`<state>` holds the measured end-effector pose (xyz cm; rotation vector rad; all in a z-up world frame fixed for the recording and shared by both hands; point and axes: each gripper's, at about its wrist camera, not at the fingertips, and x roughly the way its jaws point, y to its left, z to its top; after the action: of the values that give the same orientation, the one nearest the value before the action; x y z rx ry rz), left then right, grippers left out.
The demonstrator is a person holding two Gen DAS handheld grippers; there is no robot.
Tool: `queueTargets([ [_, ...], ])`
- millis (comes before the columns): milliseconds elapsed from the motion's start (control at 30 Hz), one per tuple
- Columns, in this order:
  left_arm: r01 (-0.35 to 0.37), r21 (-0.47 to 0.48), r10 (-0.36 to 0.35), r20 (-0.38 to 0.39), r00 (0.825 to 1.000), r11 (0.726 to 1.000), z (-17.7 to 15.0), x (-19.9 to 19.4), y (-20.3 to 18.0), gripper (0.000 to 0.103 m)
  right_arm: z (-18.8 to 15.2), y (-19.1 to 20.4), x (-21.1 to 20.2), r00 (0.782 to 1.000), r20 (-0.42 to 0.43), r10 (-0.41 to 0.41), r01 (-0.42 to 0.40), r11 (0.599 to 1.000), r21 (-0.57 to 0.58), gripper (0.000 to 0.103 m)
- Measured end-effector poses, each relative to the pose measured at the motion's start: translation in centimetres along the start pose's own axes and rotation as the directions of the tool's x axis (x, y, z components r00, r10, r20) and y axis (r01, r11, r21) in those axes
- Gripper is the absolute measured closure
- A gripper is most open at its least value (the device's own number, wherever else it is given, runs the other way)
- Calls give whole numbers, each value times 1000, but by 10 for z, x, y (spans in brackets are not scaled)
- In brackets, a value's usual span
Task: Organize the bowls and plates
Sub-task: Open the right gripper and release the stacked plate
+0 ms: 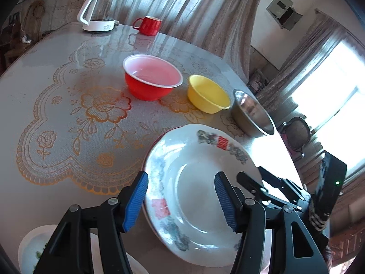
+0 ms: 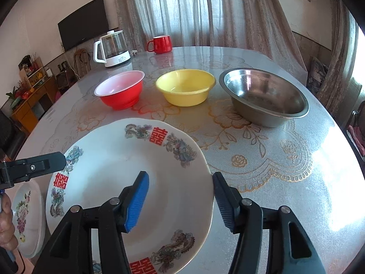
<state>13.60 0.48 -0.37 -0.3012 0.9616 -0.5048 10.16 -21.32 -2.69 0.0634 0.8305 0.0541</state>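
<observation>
jaws of both grippers straddle the level, face-up plate (image 2: 127, 171)

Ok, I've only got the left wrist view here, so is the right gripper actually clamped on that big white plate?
Observer: No. The right gripper stands open astride the right rim of the dragon-patterned plate, with neither pad pressing on it.
Operator: And the white thing at my bottom left?
Observer: That is a smaller plate with pink and purple flowers, lying just beside the big one's left edge.
Operator: Anything inside the steel bowl?
Observer: The right wrist view looks down into the whole steel bowl, and nothing lies in it.
</observation>
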Motion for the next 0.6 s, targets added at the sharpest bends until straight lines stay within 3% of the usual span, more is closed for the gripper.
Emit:
queueTargets([
  [167, -27, 27, 27, 13, 1000, 999, -1, -3, -9, 42, 3, 15, 8, 999, -1, -36, 36, 996, -84, 44],
  [300, -86, -18, 87, 41, 995, 996, -4, -9, 5, 40, 0, 6, 8, 981, -4, -194, 193, 979, -72, 41],
  [433, -77, -63, 79, 26, 997, 995, -2, -6, 16, 37, -2, -12, -2, 984, 15, -176, 176, 984, -6, 38],
  [600, -63, -21, 63, 1, 998, 998, -8, 4, 4, 30, -3, -22, -4, 991, 3, -134, 133, 990, 53, 38],
])
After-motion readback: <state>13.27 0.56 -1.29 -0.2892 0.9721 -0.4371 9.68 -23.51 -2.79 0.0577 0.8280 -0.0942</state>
